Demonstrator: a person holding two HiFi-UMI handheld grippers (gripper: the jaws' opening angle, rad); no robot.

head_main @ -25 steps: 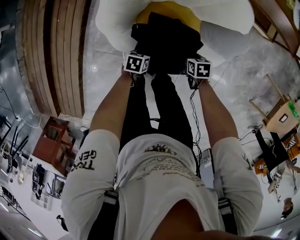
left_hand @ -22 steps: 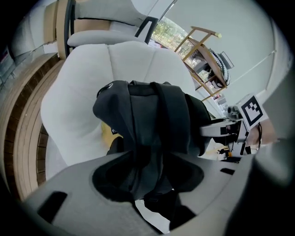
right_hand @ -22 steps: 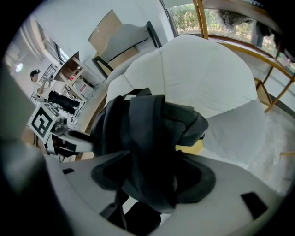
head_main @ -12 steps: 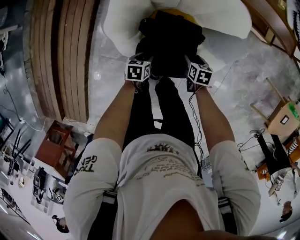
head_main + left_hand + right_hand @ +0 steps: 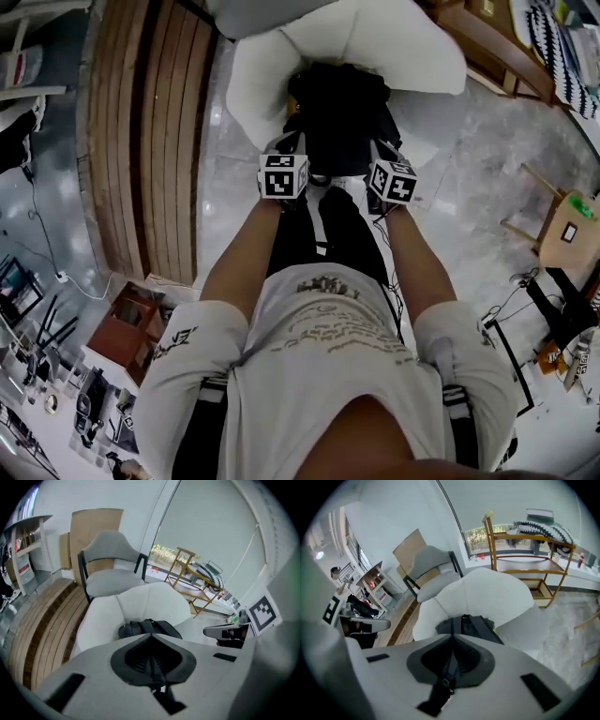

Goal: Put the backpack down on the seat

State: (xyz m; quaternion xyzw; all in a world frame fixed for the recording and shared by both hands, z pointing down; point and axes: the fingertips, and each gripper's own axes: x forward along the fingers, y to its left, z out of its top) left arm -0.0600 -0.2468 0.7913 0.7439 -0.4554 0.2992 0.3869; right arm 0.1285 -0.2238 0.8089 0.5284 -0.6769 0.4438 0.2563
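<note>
The black backpack (image 5: pixel 337 108) lies on the white cushioned seat (image 5: pixel 258 89). In the left gripper view the backpack (image 5: pixel 147 627) rests low on the seat (image 5: pixel 154 599), a stretch beyond the tips. The right gripper view shows the backpack (image 5: pixel 468 622) the same way on the seat (image 5: pixel 492 592). My left gripper (image 5: pixel 289 152) and right gripper (image 5: pixel 380 157) hang above its near edge. Both pairs of jaws have just been closing and now stand together. A thin dark band lies in each seam (image 5: pixel 151 667) (image 5: pixel 449 667); I cannot tell what it is.
A grey chair with a black frame (image 5: pixel 110 557) stands behind the seat. A slatted wooden platform (image 5: pixel 141 141) runs along the left. A wooden rack (image 5: pixel 525 559) stands at the right, with a wooden stool (image 5: pixel 562 225) further out. Cables (image 5: pixel 389 248) trail across the marble floor.
Both grippers have risen away from the backpack, which now looks smaller and lower on the seat. The yellow patch beside it no longer shows. More of the white seat is in view.
</note>
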